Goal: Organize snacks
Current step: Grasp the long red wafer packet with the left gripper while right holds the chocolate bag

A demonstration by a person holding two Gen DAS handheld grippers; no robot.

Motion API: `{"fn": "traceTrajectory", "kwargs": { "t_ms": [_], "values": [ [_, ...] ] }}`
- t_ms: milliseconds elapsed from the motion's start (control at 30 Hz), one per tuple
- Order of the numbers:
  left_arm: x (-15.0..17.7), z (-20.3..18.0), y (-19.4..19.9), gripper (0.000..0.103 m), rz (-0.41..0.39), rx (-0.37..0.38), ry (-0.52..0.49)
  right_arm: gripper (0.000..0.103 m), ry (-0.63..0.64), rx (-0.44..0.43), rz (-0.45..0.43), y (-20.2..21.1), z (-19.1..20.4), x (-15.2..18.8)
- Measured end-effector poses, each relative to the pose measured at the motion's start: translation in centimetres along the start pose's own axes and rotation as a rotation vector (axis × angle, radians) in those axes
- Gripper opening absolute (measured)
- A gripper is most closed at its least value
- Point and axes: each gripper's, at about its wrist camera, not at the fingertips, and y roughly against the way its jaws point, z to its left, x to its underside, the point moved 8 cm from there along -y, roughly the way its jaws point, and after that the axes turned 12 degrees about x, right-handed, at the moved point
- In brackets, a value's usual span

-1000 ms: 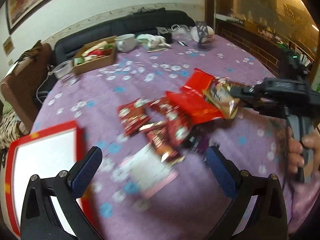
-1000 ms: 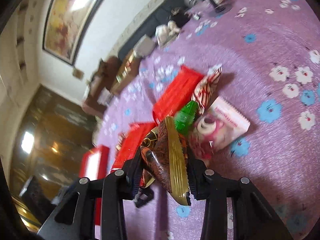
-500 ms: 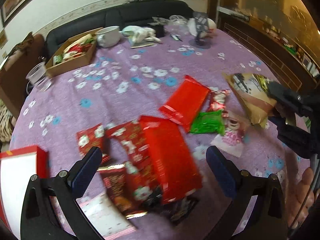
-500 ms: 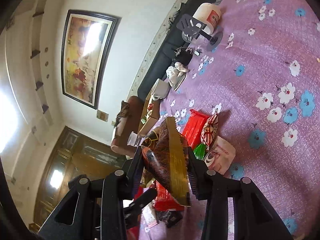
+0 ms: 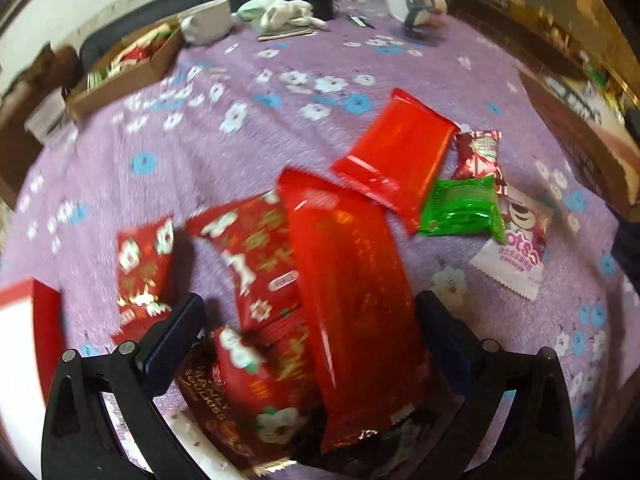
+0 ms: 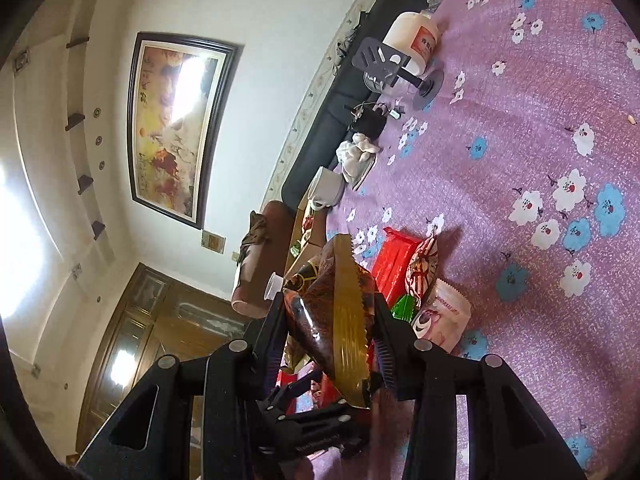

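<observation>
Left wrist view: left gripper [image 5: 310,332] now low over snack pile, jaws wide, nothing pinched; a second ago it hung higher, short of pile. Long red packet [image 5: 352,300] lies between fingers, atop patterned red packets [image 5: 256,256]. Green packet [image 5: 462,210] just right of it; cardboard tray [image 5: 120,76] well beyond, at far left of purple tablecloth [image 5: 280,136].

Right wrist view: right gripper [image 6: 332,340] has lifted and tilted since a second ago, clamps brown-gold packet [image 6: 336,312] clear of cloth. Likely one snack bound for sorting, next grab imminent.
</observation>
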Motion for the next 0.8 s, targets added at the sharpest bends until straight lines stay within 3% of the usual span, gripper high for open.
{"fn": "traceTrajectory", "kwargs": {
  "t_ms": [100, 200, 267, 300, 433, 800],
  "values": [
    [0.4, 0.4, 0.8, 0.092, -0.032, -0.001, 0.001, 0.043, 0.011, 0.005, -0.001, -0.2, 0.2, 0.0],
    [0.3, 0.7, 2.0, 0.053, -0.050, 0.004, -0.006, 0.043, 0.028, 0.024, 0.000, -0.5, 0.3, 0.2],
    [0.1, 0.9, 2.3, 0.045, -0.068, 0.036, 0.010, 0.043, 0.034, 0.030, 0.007, -0.7, 0.3, 0.3],
    [-0.1, 1.0, 2.7, 0.035, -0.091, 0.075, 0.029, 0.043, 0.037, 0.034, 0.012, -0.9, 0.4, 0.4],
    [-0.4, 1.7, 4.1, 0.031, -0.129, 0.139, 0.046, 0.043, 0.054, 0.043, 0.016, -1.1, 0.4, 0.6],
    [2.5, 4.2, 8.7, 0.027, -0.198, 0.244, 0.079, 0.043, 0.103, 0.055, 0.068, -2.4, 1.0, 1.6]
  ]
}}
